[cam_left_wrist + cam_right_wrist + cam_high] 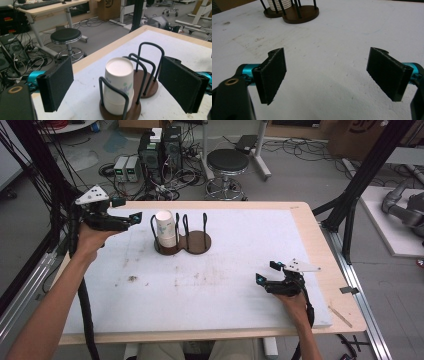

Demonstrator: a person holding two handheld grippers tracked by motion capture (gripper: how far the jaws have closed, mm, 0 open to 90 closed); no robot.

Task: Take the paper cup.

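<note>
Progress, judged: a stack of white paper cups [165, 229] sits upside down in the left ring of the wire cup holder [198, 242] at the far-left of the tabletop [225, 285]; right ring empty, nothing gripped. Left tool [136, 217] hovers beside the cups, jaws wide; right tool [266, 272] rests near-right, jaws wide, well apart. Left gripper view reveals the cups' closed bottom and faint print; right gripper view gives just the holder base

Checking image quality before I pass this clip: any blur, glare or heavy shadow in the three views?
High view: even light, sharp. Left gripper view: paper cup crisp, no glare. Right gripper view: soft shadow on the table between the open tongs; nothing blown out.
</note>
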